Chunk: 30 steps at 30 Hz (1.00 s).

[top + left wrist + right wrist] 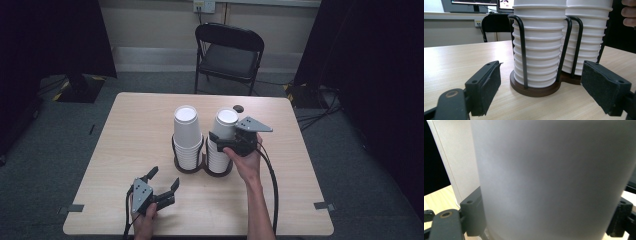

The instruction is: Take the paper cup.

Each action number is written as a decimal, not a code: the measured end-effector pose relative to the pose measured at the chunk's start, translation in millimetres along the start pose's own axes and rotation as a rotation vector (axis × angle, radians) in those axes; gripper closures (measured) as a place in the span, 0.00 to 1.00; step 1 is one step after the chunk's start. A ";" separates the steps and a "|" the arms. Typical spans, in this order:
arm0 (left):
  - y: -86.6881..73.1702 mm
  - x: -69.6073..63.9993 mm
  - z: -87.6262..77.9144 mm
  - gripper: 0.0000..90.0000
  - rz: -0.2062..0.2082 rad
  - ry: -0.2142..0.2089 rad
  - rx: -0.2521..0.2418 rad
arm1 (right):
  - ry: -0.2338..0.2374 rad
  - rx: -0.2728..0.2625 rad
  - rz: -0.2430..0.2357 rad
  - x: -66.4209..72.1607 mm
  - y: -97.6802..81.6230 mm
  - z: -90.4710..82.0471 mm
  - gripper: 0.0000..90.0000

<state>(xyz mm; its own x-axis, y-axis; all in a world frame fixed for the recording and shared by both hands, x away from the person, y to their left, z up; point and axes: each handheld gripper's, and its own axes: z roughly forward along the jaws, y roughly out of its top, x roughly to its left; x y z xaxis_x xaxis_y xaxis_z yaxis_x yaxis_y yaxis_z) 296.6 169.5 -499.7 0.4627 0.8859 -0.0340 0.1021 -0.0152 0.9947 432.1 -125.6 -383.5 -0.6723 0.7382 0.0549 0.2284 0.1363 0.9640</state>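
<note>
The top cup (226, 123) of the right-hand stack (219, 152) is being gripped by the right tongs (218, 142), whose jaws are standing partly closed against its two sides; in the right gripper view the cup wall (554, 180) is seen pressed between the pads. This stack is sitting in a dark two-ring holder (190, 167) near the middle of the table (125, 150), slightly toward the far edge, with the left-hand stack (186, 135) just beside it.

Several risks are being judged from here. If the cup is lifted at a tilt, the cups nested below could be dragged up with it, since the rims are packed tightly. If the grip is tightened, the thin wall could be crushed; if it is loosened, the cup could slip back. The holder itself could be tipped or slid toward the near edge, because it is not being steadied.

The right hand (246, 162) is being held behind the stack, forearm coming in from the near edge, the tongs pointing forward and roughly level. The left tongs (164, 181) are being held wide open and empty close to the near left part of the table, aimed at the holder's base (534, 90), well apart from it.
</note>
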 end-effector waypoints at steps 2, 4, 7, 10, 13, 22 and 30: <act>0.0 -0.1 0.2 0.18 -0.002 -0.002 0.001 | -0.003 -0.002 -0.001 0.5 0.1 -0.1 0.15; 0.0 0.1 0.0 0.18 0.000 0.000 0.000 | -0.003 0.001 -0.004 1.0 -0.3 0.3 0.14; 0.0 -0.1 0.1 0.18 -0.002 -0.002 0.000 | -0.001 0.002 0.001 0.1 -1.2 0.9 0.14; 0.0 0.1 -0.1 0.18 0.000 0.000 0.000 | -0.008 0.015 -0.007 1.0 -0.7 0.9 0.15; -0.1 -0.3 0.1 0.18 -0.001 -0.003 0.000 | -0.007 0.016 0.000 0.6 0.4 0.3 0.16; -0.1 -0.3 0.0 0.18 0.002 -0.003 0.000 | -0.005 0.022 0.001 -0.2 2.6 0.4 0.16; 0.0 -0.5 0.1 0.18 0.004 -0.004 0.000 | -0.003 0.003 0.000 -0.8 8.0 -2.8 0.16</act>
<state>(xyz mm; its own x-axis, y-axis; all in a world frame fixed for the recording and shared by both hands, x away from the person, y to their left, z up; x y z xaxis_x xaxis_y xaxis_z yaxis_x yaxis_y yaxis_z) 296.4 169.0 -499.7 0.4663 0.8841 -0.0308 0.1006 -0.0184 0.9948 432.4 -127.0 -375.1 -0.6705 0.7400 0.0542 0.2307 0.1384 0.9631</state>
